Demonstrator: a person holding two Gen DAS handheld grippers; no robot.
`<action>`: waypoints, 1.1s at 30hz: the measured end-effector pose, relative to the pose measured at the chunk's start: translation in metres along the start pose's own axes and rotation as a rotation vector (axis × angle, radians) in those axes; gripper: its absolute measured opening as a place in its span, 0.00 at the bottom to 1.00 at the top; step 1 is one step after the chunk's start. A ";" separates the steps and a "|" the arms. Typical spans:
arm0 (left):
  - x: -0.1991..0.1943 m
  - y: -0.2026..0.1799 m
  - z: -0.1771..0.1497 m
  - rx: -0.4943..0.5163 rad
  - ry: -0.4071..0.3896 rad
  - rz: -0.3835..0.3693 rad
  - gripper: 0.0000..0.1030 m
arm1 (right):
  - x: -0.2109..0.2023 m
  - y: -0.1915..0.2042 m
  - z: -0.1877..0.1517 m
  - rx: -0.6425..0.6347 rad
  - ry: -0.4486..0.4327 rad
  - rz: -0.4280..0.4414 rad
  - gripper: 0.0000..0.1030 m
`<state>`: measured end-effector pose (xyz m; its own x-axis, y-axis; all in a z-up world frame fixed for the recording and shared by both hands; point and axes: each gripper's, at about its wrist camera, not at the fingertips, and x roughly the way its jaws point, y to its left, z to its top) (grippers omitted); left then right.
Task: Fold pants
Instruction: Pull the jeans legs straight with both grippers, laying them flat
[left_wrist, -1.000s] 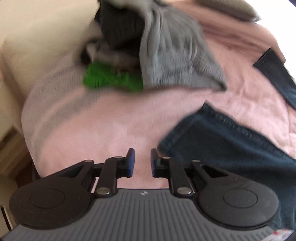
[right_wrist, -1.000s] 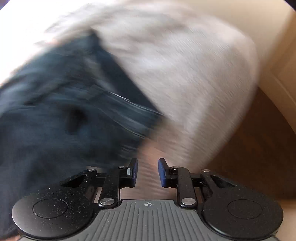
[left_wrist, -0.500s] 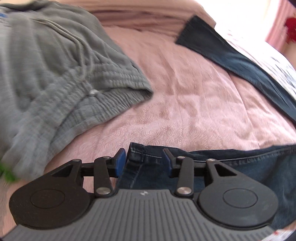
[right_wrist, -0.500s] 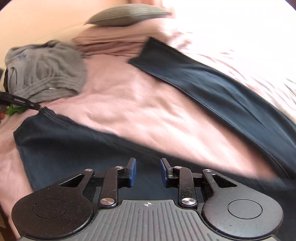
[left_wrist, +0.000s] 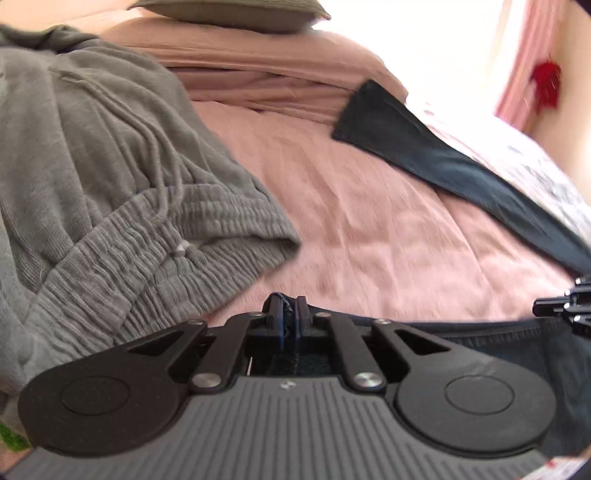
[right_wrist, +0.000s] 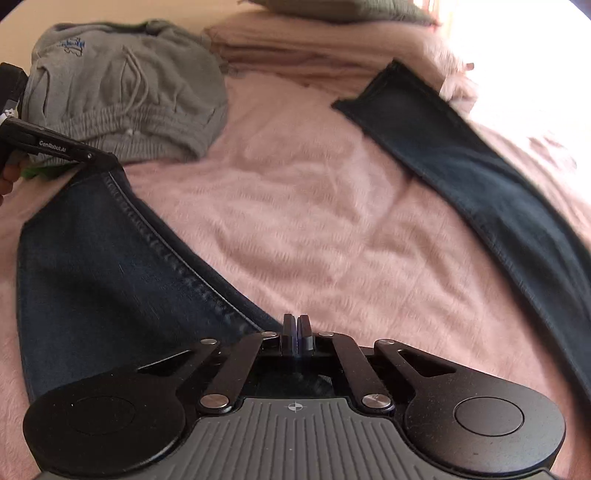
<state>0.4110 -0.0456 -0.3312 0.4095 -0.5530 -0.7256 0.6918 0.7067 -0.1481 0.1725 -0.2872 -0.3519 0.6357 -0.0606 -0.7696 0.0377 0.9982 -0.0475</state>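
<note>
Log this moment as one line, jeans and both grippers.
jeans: spread on pink bedspread | left gripper: closing on jeans hem corner | right gripper: shut at jeans edge | fold: not started

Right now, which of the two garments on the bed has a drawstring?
The grey sweatpants, bunched beside the left gripper. A cord hangs over their ribbed waistband. The dark blue jeans, spread flat on the pink blanket, show stitched seams only.
</note>
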 end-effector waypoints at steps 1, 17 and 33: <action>0.011 -0.003 -0.001 0.013 0.026 0.022 0.06 | 0.005 -0.001 0.001 0.019 -0.001 -0.053 0.00; -0.033 -0.087 -0.036 0.184 0.165 0.019 0.32 | -0.107 0.022 -0.102 0.409 0.188 -0.345 0.64; -0.166 -0.200 -0.052 0.101 0.321 0.124 0.38 | -0.313 -0.038 -0.171 0.887 0.175 -0.289 0.64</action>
<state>0.1736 -0.0726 -0.2157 0.2971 -0.2877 -0.9105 0.7104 0.7038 0.0095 -0.1599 -0.3065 -0.2178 0.3877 -0.2332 -0.8918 0.7935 0.5768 0.1941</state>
